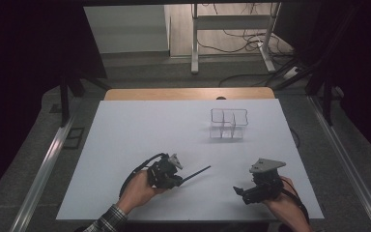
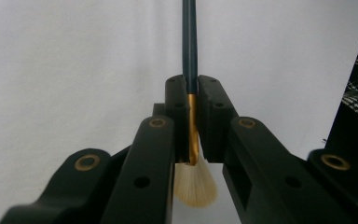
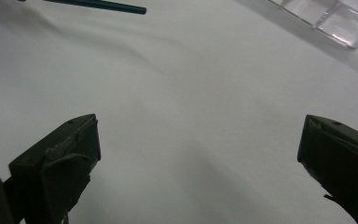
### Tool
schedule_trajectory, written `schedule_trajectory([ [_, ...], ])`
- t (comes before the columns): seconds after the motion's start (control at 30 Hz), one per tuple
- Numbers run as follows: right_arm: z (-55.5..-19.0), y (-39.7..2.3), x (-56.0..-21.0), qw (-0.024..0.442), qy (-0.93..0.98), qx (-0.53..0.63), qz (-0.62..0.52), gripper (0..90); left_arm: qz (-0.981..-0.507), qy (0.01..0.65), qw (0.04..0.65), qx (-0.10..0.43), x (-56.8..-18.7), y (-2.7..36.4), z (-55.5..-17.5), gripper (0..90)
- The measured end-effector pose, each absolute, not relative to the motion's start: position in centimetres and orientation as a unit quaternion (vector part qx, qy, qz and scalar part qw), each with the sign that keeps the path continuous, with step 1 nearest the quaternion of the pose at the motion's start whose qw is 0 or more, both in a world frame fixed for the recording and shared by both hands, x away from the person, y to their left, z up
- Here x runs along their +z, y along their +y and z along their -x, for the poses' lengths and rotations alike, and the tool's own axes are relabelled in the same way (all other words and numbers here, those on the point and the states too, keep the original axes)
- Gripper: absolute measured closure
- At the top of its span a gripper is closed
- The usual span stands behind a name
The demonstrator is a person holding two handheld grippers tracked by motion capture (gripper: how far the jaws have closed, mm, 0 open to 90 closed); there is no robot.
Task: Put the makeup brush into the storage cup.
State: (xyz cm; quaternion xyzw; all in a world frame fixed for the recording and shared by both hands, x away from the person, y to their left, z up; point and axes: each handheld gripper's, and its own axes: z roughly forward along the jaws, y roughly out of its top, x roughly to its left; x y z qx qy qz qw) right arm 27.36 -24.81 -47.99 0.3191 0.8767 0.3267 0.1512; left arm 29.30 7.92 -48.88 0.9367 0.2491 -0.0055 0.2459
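Note:
A brush with a dark blue handle (image 2: 189,42), a gold ferrule (image 2: 192,126) and cream bristles (image 2: 195,184) sits between the jaws of my left gripper (image 2: 192,95), which is shut on the ferrule. In the high view my left gripper (image 1: 178,180) rests low over the white table at the front left, and the brush handle (image 1: 196,173) sticks out toward the right. My right gripper (image 1: 240,192) is at the front right, aimed left. In its own view my right gripper (image 3: 200,123) stands wide open with nothing between its jaws, and the handle's tip (image 3: 107,5) lies ahead at top left.
A clear plastic organiser (image 1: 228,123) with several compartments stands on the white table top (image 1: 140,130) toward the back right; its corner (image 3: 328,16) appears at the top right of the right gripper view. A wooden edge (image 1: 188,94) runs along the table's far side.

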Motion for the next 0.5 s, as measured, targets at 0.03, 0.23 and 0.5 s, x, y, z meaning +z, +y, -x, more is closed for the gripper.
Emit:
schedule_trajectory([
  [0.03, -27.4, -24.6, -48.0, 0.15, 0.879, 0.325, -0.316, 0.0, -0.937, 0.248, 0.246, -0.005, -48.9, 7.9, -29.3, 83.8],
  [0.23, -27.6, -23.6, -48.2, 0.15, 0.882, 0.319, -0.313, 0.0, -0.938, 0.243, 0.246, -0.01, -48.8, 7.8, -29.3, 83.8],
  [0.5, -28.0, -22.0, -48.2, 0.146, 0.884, 0.319, -0.308, 0.0, -0.939, 0.239, 0.247, -0.014, -48.6, 7.6, -29.2, 83.8],
])
